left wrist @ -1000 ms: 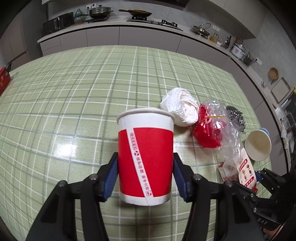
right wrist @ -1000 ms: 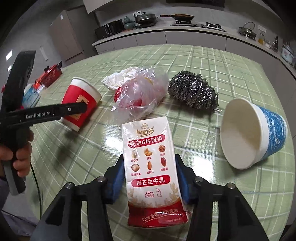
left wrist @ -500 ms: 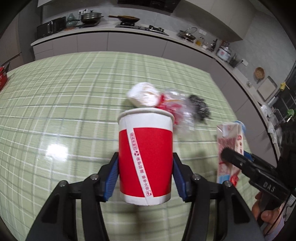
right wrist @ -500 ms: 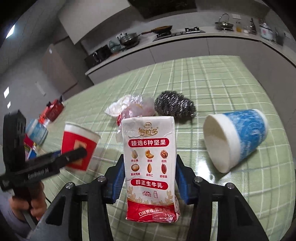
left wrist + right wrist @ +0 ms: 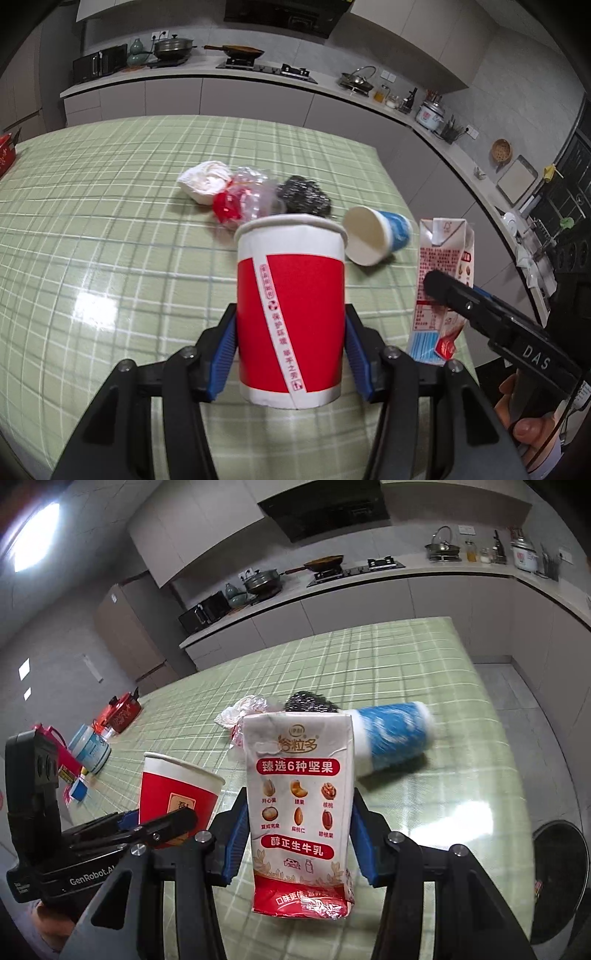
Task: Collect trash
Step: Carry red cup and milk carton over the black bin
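1. Kitchen cabinets and a stove line the background; a counter (image 5: 110,229) covered in green checked cloth carries the loose trash.
2. Left tool (image 5: 290,350): its blue-padded fingers (image 5: 222,354) press both sides of an upright red paper cup (image 5: 290,314), which is held clear of the counter, mouth upward.
3. Right tool (image 5: 297,843): its blue pads (image 5: 236,845) clamp a crumpled milk carton (image 5: 299,805) upright, printed face toward the camera, also lifted off the counter.
4. Seen from the right wrist, the left tool (image 5: 159,827) and its red paper cup (image 5: 177,794) sit low and to the left of the right tool, close beside it; seen from the left wrist, the right tool (image 5: 443,291) and milk carton (image 5: 443,280) lie just to the right.
5. Ahead of the left tool, beyond the cup's rim, three items lie clustered and touching: a white crumpled tissue (image 5: 205,181), a clear plastic bag with red contents (image 5: 240,199), and a steel scouring pad (image 5: 304,194).
6. Ahead and slightly right of the left tool, a blue paper cup (image 5: 376,234) lies on its side, its open mouth facing the camera, near the scouring pad.
7. Far left of the right tool, at the counter's edge, stand a red box (image 5: 123,710) and a pale blue tub (image 5: 90,747).
8. Low on the right of the right tool, off the counter's edge, a dark round bin (image 5: 557,878) stands on the floor.
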A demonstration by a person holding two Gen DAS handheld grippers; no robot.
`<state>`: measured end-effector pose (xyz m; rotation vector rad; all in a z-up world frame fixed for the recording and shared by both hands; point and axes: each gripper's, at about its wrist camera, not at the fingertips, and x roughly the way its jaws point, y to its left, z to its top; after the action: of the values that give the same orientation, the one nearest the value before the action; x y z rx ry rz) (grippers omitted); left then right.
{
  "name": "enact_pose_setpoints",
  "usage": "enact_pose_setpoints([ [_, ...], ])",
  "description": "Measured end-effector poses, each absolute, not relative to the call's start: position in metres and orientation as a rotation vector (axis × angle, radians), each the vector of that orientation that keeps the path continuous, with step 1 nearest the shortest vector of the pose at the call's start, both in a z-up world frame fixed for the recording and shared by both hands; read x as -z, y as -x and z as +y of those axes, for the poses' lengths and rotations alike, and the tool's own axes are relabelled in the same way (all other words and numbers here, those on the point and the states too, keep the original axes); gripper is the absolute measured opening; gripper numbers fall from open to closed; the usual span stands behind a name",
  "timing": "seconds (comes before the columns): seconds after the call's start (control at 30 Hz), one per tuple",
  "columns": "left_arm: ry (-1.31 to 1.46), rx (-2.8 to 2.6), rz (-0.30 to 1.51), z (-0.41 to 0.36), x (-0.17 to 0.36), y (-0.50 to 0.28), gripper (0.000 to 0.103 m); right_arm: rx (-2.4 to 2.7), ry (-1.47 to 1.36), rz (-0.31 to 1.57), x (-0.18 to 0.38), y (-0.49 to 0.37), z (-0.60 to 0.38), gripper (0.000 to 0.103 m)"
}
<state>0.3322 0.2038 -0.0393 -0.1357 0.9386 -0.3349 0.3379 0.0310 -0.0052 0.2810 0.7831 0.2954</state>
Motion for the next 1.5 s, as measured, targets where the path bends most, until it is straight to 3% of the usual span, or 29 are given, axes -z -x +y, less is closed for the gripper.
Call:
enact_pose_setpoints([
  [0.67, 0.074, 0.484, 0.9, 0.138, 0.032, -0.248, 0.055, -0.108, -0.355, 0.741, -0.004, -0.202, -0.033, 0.052],
  [1.2, 0.088, 0.527, 0.899, -0.067, 0.039, -0.226, 0.055, -0.054, -0.358, 0.742, 0.004, -0.172, -0.239, 0.052],
  [1.5, 0.035, 0.549, 0.96, -0.164, 0.083, -0.238, 0.055, 0.037, -0.386, 0.79, 0.05, -0.183, -0.351, 0.052],
])
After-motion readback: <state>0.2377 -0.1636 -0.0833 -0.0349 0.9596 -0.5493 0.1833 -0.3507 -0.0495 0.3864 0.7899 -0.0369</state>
